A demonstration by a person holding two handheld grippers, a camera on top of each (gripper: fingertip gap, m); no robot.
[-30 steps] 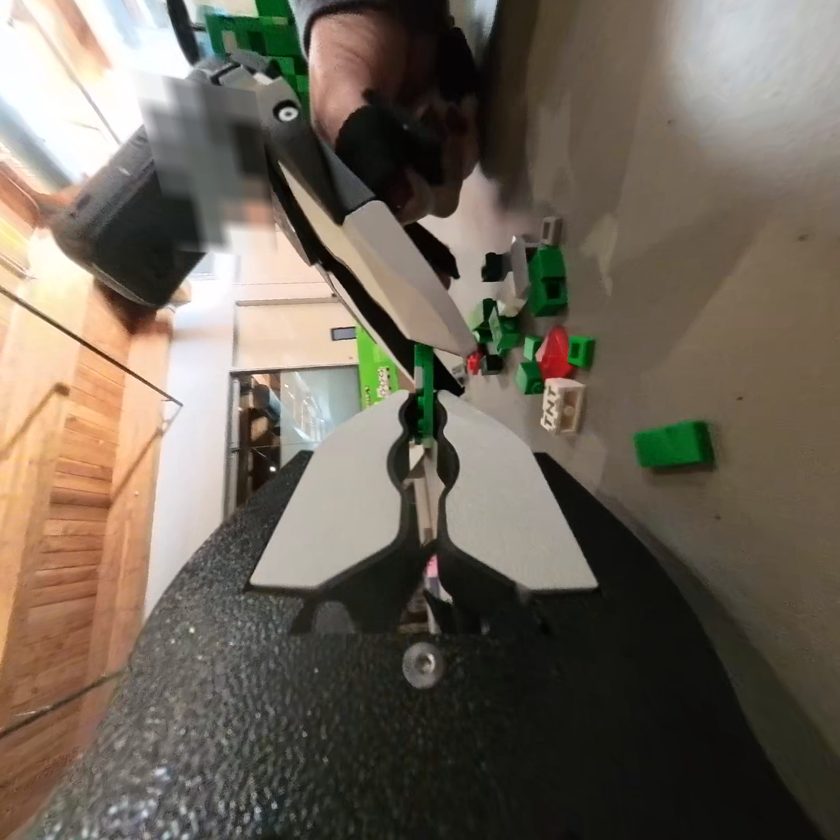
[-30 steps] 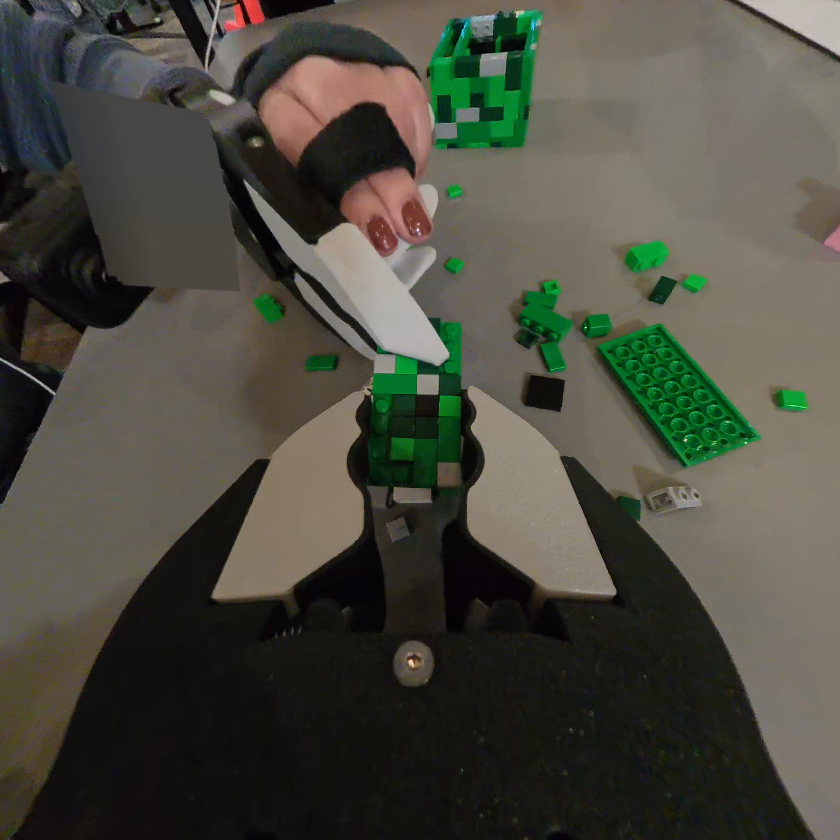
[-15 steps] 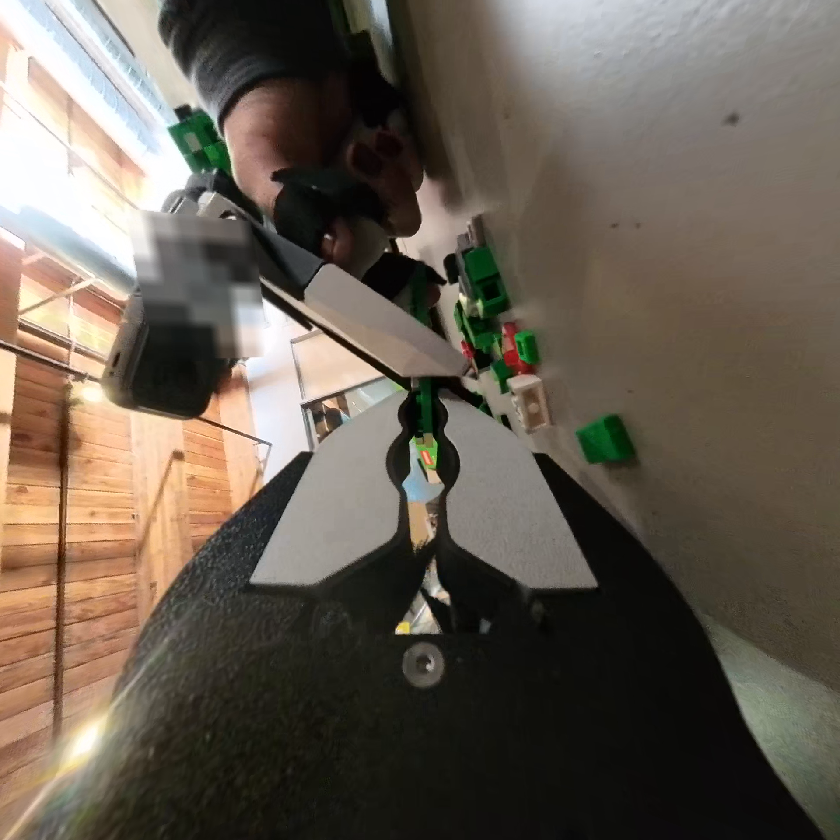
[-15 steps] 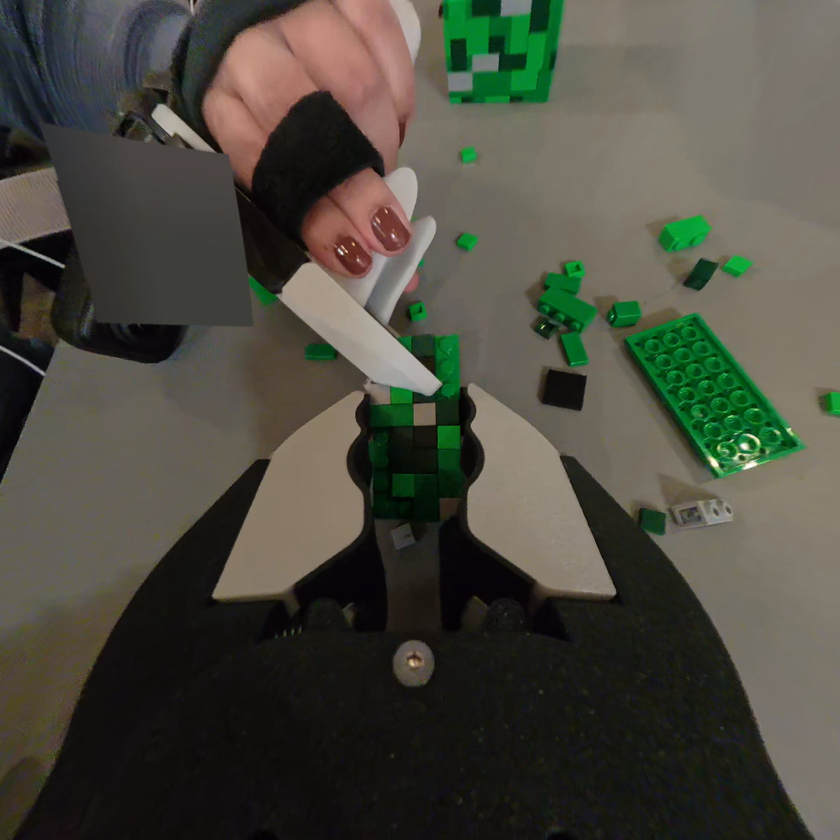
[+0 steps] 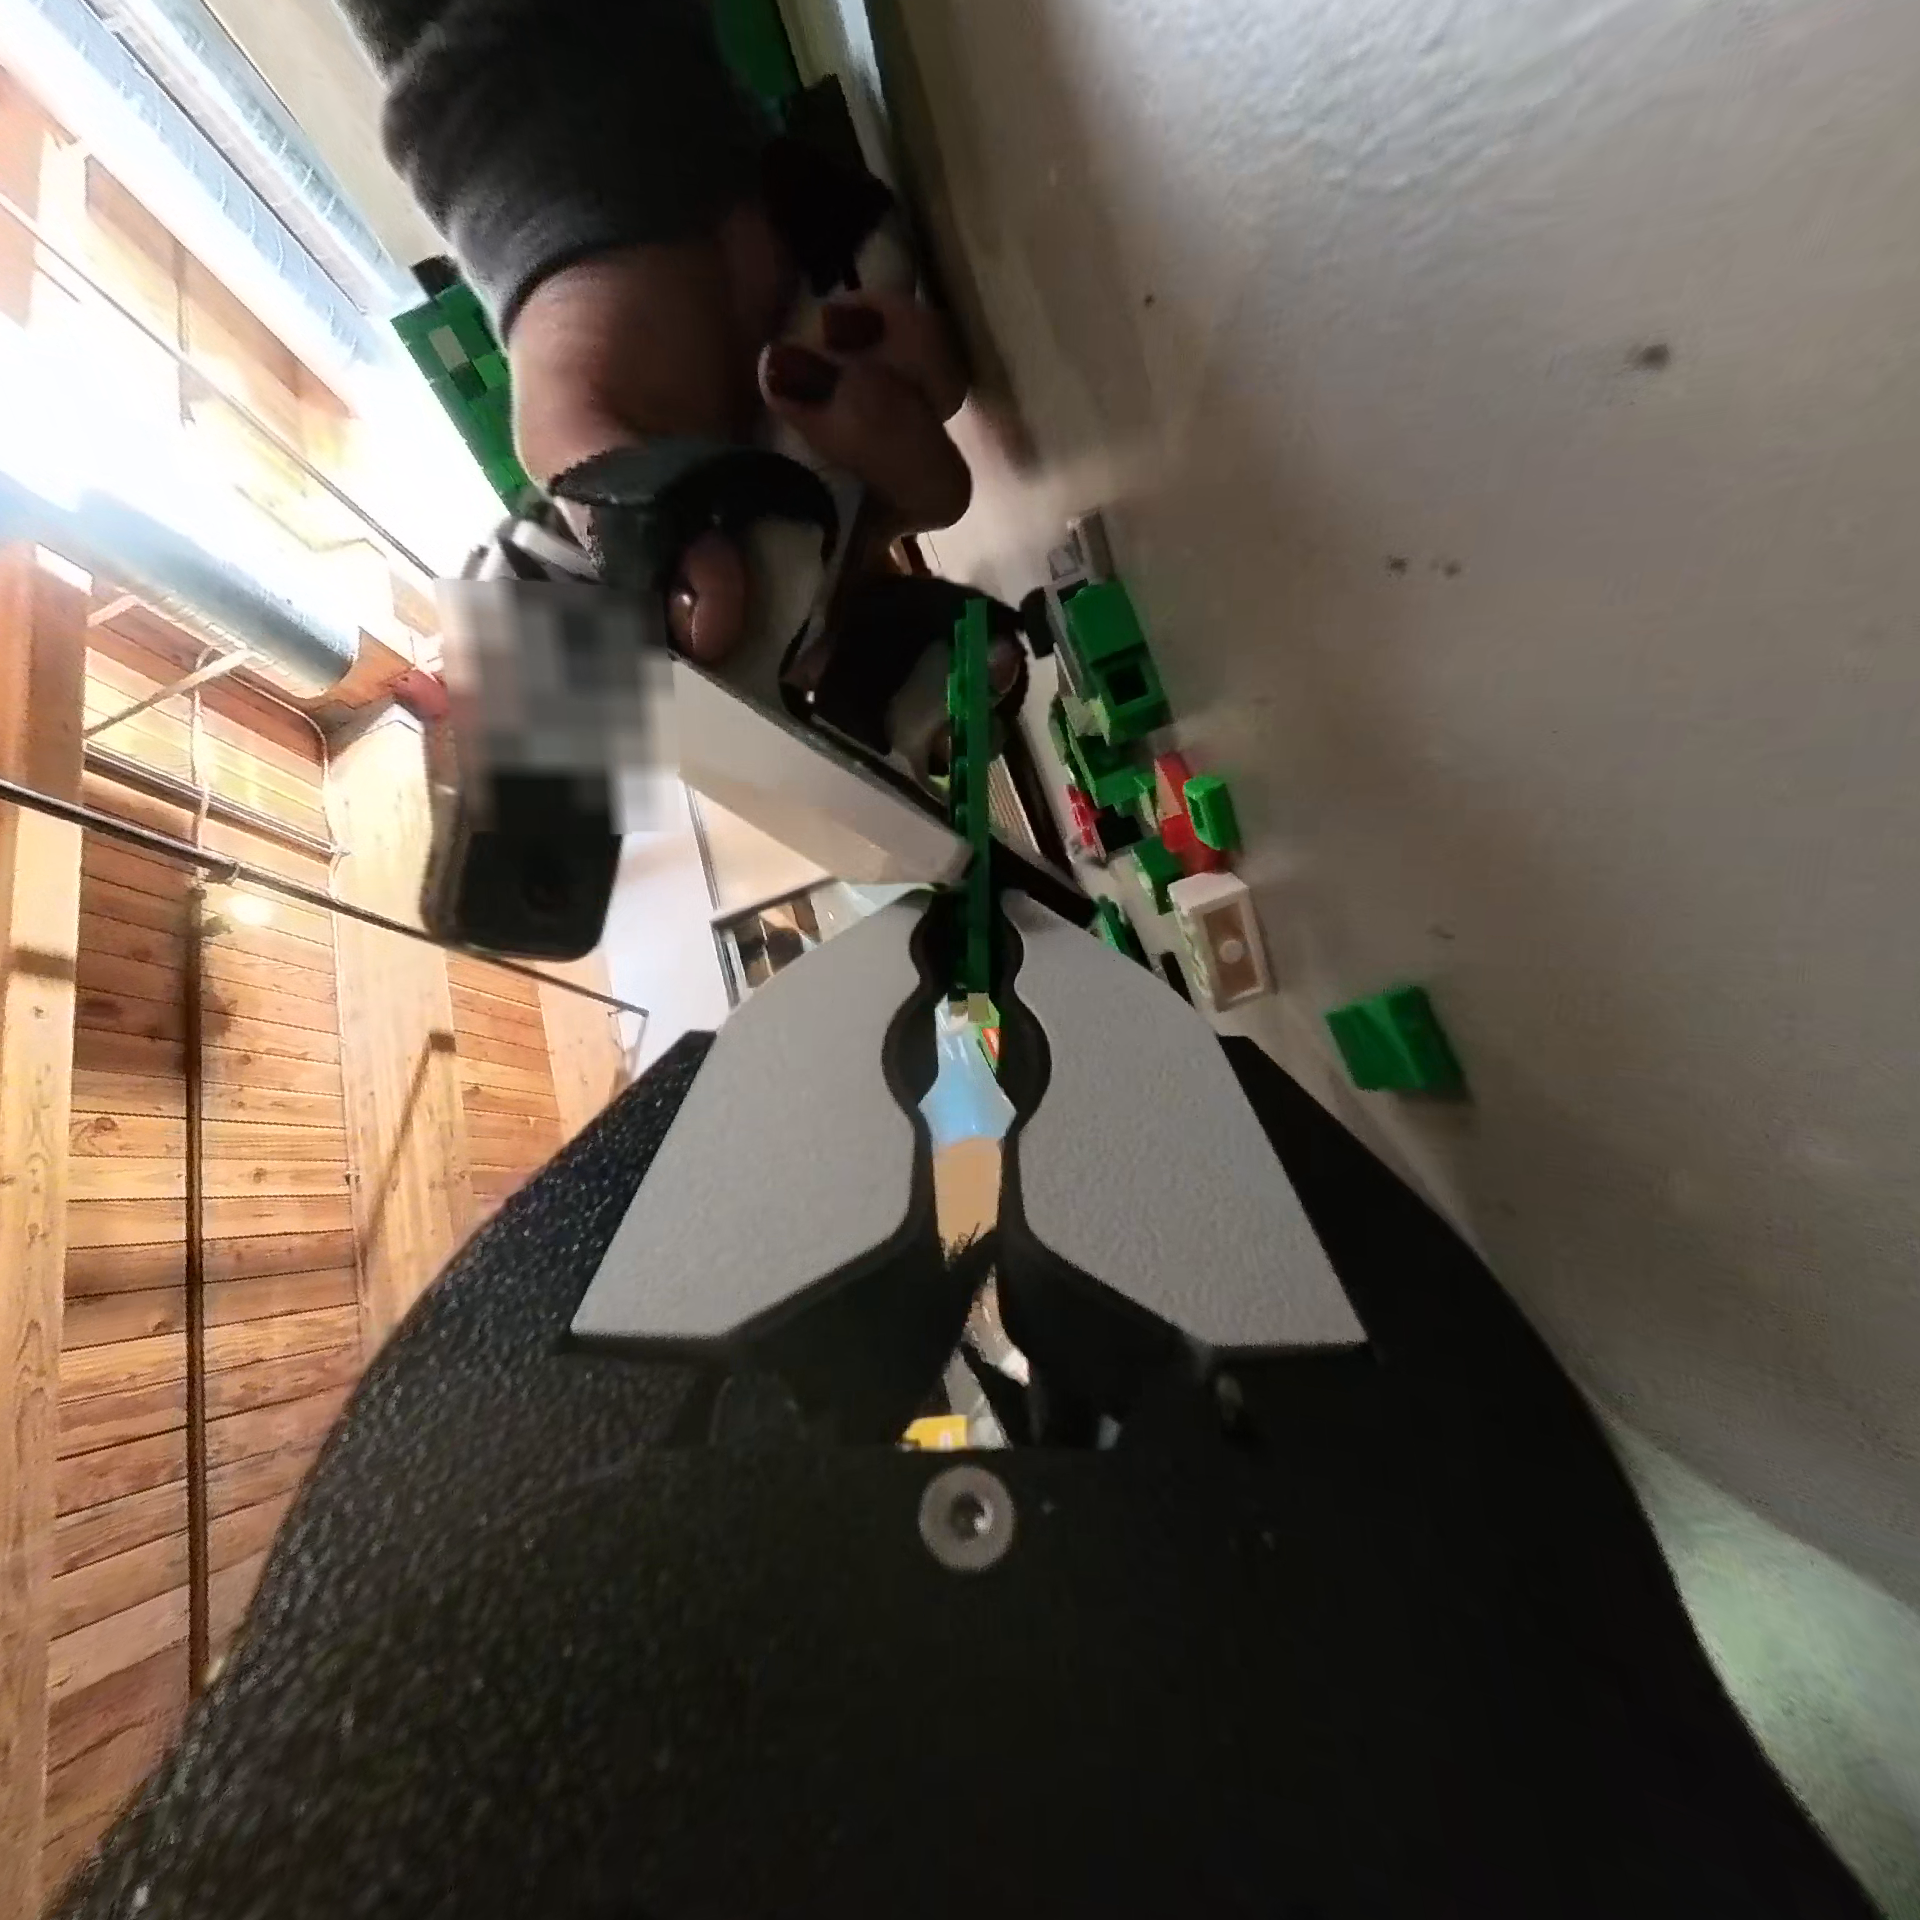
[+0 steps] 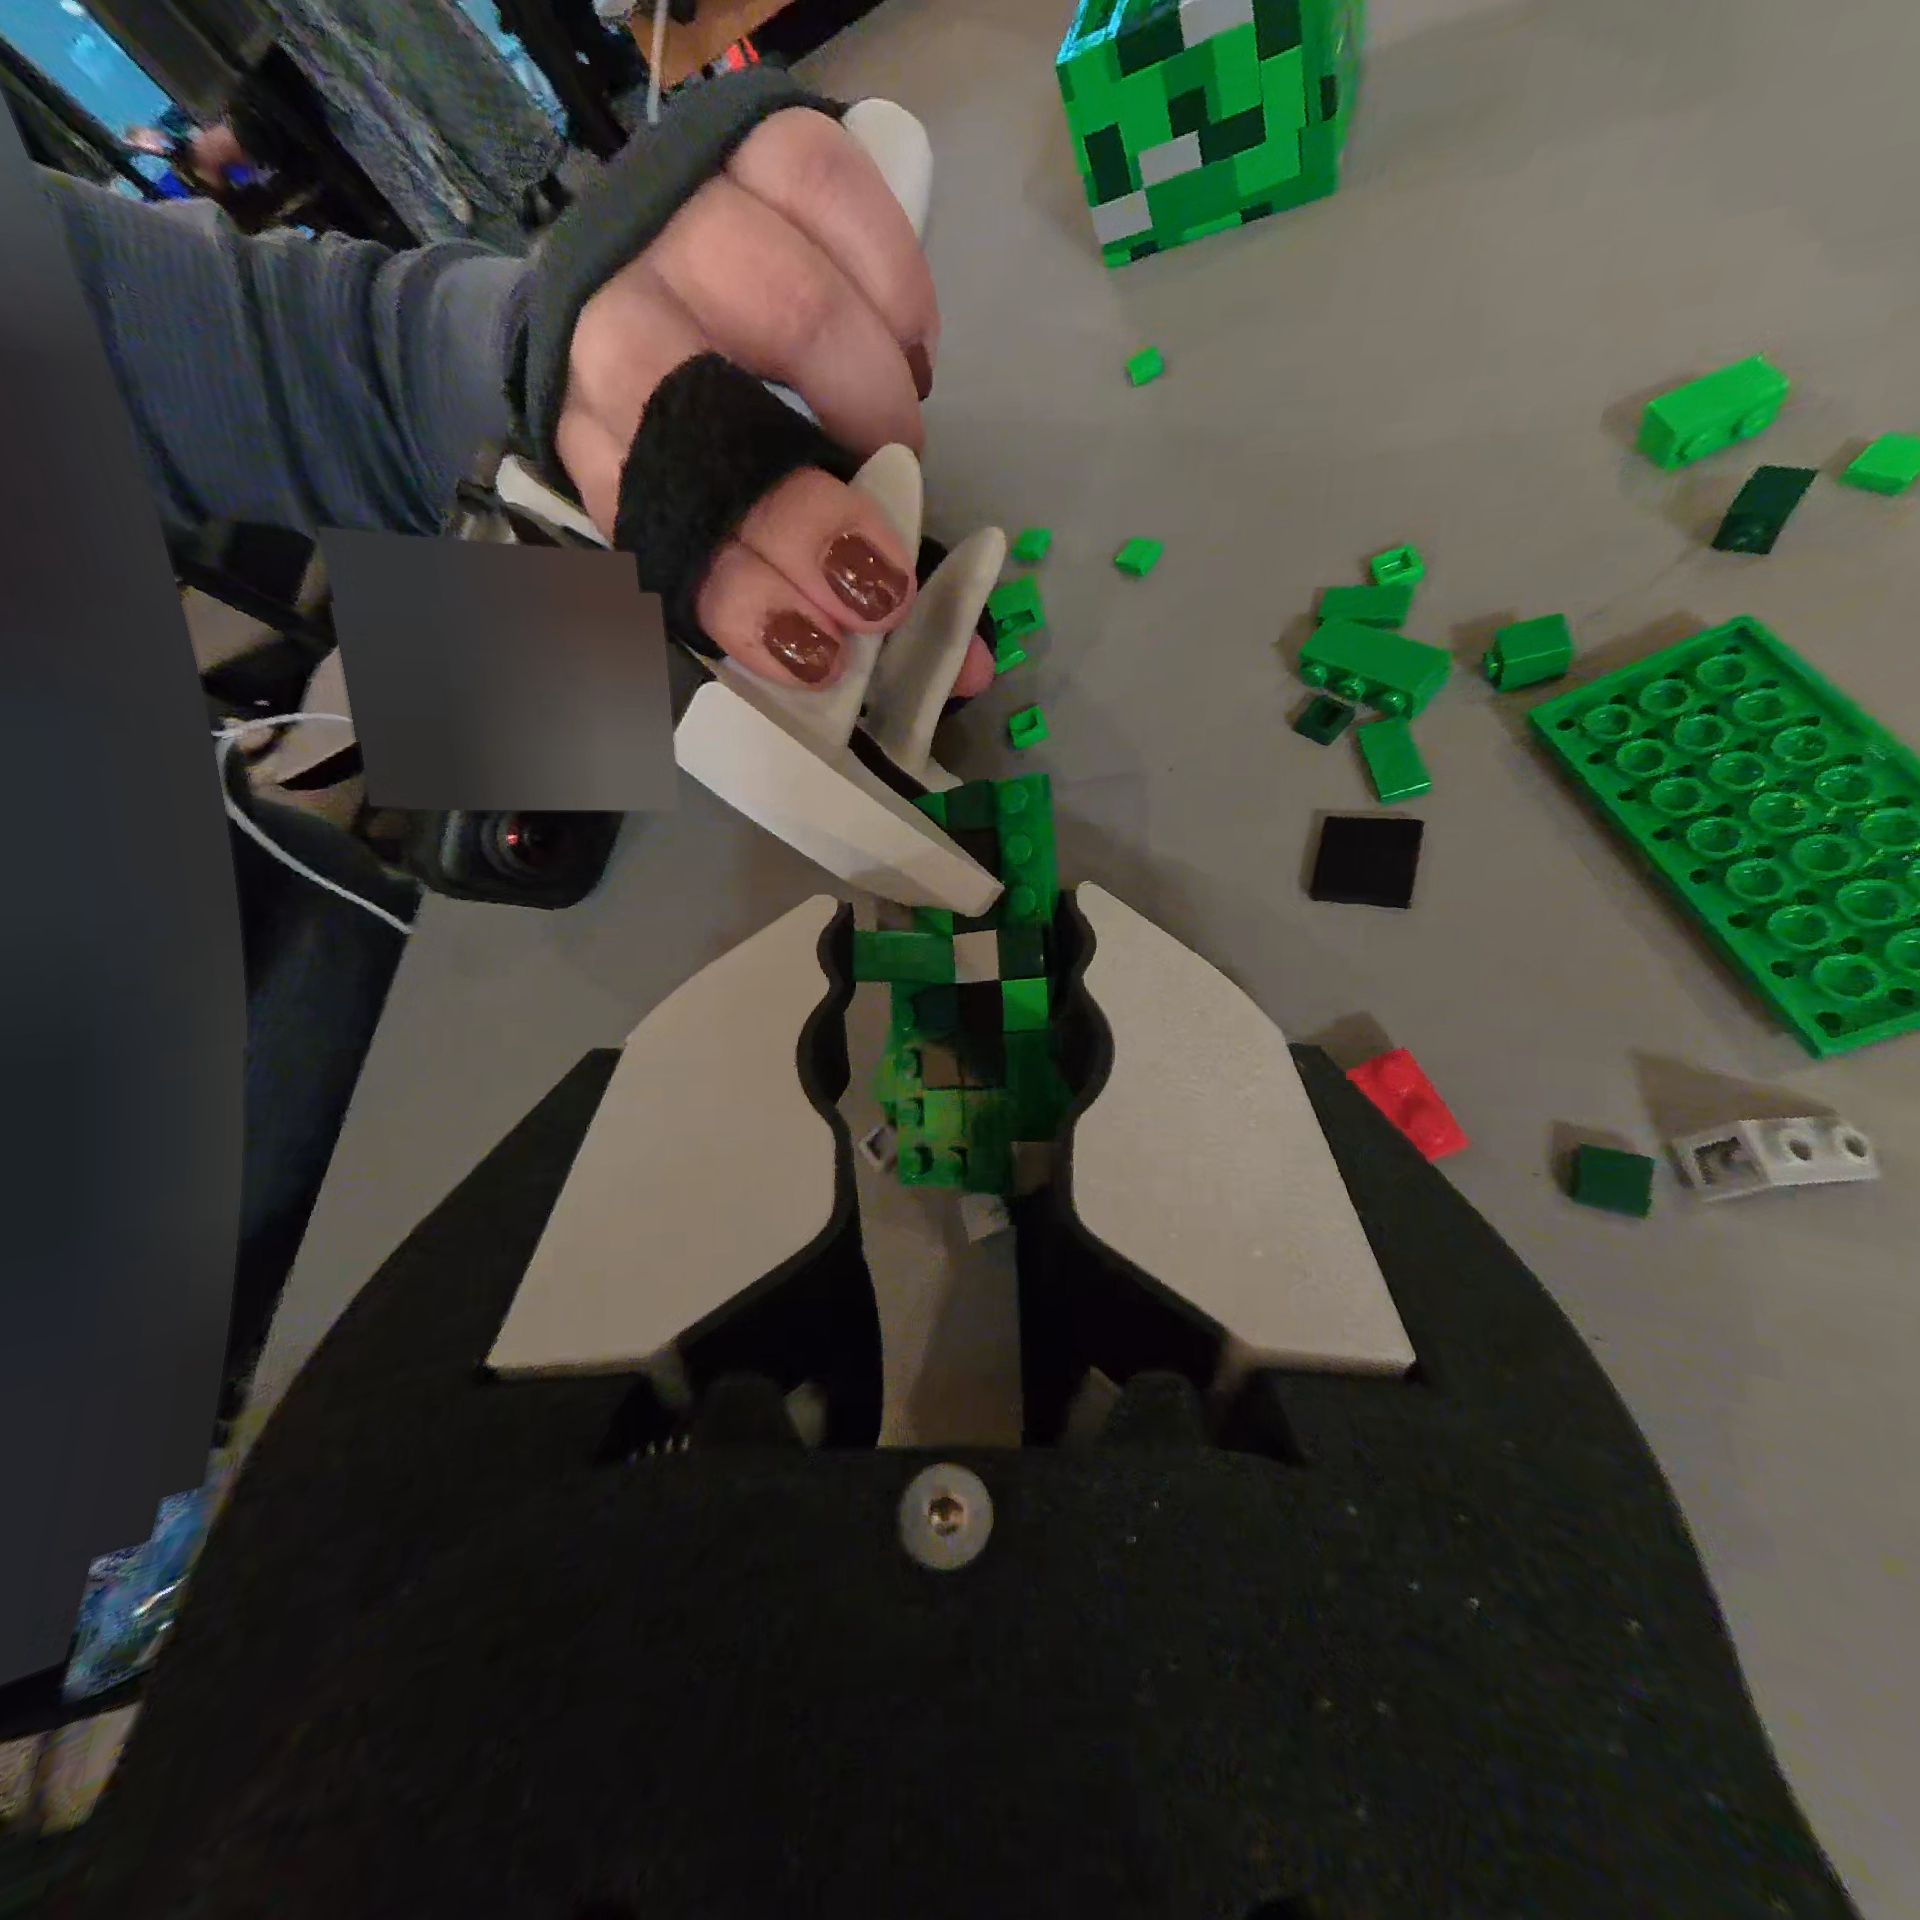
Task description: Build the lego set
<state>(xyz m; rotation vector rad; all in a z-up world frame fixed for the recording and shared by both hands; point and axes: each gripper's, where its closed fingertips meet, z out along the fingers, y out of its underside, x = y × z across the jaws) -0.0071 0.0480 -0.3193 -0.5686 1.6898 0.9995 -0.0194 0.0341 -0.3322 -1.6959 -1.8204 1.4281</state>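
A flat green panel [image 6: 961, 1023] of green, dark and grey tiles is held by both grippers above the grey table [image 6: 1351, 312]. My right gripper [image 6: 956, 904] is shut on the panel's two side edges. My left gripper [image 6: 935, 831] comes in from the upper left, held by a hand, and pinches the panel's far edge. In the left wrist view the panel [image 5: 971, 790] shows edge-on as a thin green strip. My left gripper [image 5: 971, 925] is shut on it there, with the right gripper [image 5: 914, 842] just beyond.
A green cube build [image 6: 1216, 125] stands at the back. A green baseplate [image 6: 1745, 821], a black tile [image 6: 1363, 857], a red brick [image 6: 1408, 1101], a grey bracket piece [image 6: 1766, 1153] and loose green bricks [image 6: 1371, 655] lie to the right. A green brick [image 5: 1392, 1039] lies apart. Both grippers' tips are close together, under 4 cm apart. The grey bracket piece [image 6: 1766, 1153] sits 9 centimetres or so from the ends of my right fingers.
Both grippers kept hold of the panel and moved with it farther over the table toward the cube. The panel has tilted, and the left wrist view has swung more sideways.
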